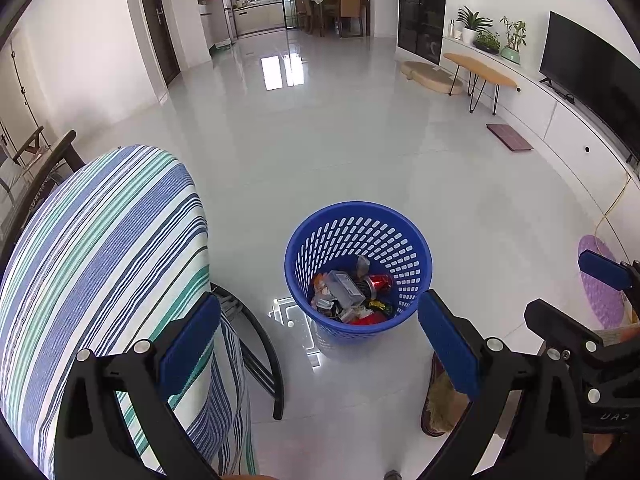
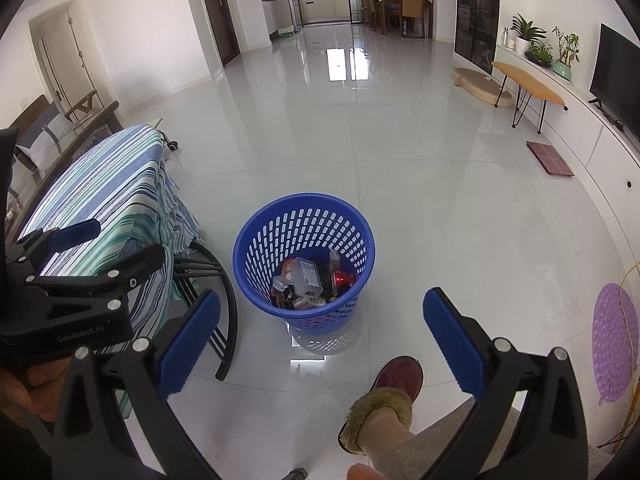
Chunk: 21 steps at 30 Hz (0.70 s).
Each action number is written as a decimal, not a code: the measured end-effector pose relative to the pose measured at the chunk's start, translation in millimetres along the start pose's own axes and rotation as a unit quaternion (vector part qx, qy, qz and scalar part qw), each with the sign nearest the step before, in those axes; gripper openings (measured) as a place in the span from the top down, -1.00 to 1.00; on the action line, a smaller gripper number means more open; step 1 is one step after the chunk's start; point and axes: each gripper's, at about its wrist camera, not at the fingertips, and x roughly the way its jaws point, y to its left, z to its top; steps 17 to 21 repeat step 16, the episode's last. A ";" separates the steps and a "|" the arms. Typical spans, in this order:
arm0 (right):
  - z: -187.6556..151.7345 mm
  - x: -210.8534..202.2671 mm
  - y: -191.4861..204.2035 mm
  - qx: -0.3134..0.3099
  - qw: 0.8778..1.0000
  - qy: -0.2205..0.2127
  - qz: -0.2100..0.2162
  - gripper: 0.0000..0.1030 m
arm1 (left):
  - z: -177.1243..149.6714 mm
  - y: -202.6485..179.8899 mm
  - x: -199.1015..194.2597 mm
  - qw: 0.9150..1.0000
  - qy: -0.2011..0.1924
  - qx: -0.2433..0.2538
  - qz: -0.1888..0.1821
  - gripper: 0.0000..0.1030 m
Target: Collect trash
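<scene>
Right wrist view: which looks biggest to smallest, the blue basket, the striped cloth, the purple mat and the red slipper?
1. Striped cloth, though it lies nearer the camera.
2. Blue basket.
3. Purple mat, cut off by the picture's edge, so its rank is unsure.
4. Red slipper.

perforated plastic basket (image 1: 416, 248); glossy floor (image 1: 320, 140).
</scene>
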 end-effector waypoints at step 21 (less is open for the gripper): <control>-2.7 1.6 -4.2 0.004 1.000 0.002 -0.010 -0.91 | 0.9 -0.1 2.6 1.000 0.010 -0.001 -0.007 -0.90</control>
